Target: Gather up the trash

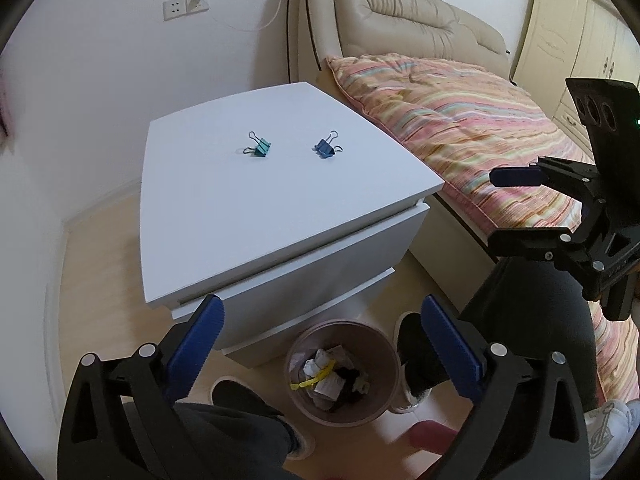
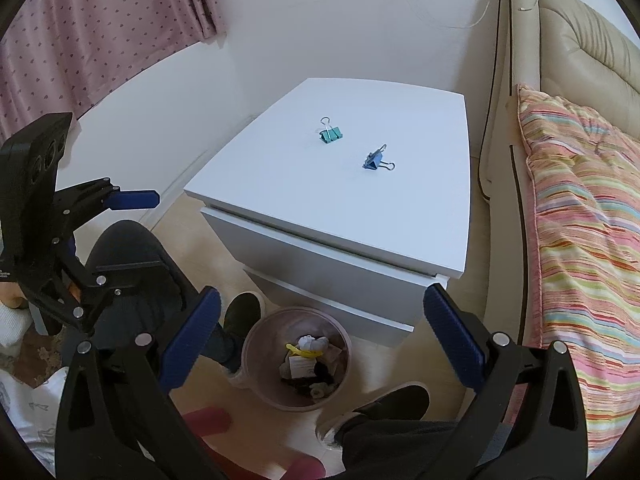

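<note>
A pinkish trash bin (image 1: 385,360) (image 2: 256,360) stands on the floor in front of the white nightstand (image 1: 260,216) (image 2: 340,208). Crumpled paper and a yellow strip (image 1: 316,378) (image 2: 304,351) lie inside it. On the nightstand top sit a teal binder clip (image 1: 261,147) (image 2: 331,134) and a blue binder clip (image 1: 325,147) (image 2: 373,160). My left gripper (image 1: 320,308) (image 2: 160,236) hangs above the bin, open, nothing between its fingers. My right gripper (image 2: 322,296) (image 1: 496,208) is also above the bin, open and holding nothing.
A person's dark-trousered legs and shoes (image 1: 416,360) (image 2: 240,316) flank the bin. A bed with a striped quilt (image 1: 460,120) (image 2: 580,200) and beige headboard lies right of the nightstand. A pink curtain (image 2: 80,20) hangs at far left. Cream wardrobe doors (image 1: 580,40) stand behind the bed.
</note>
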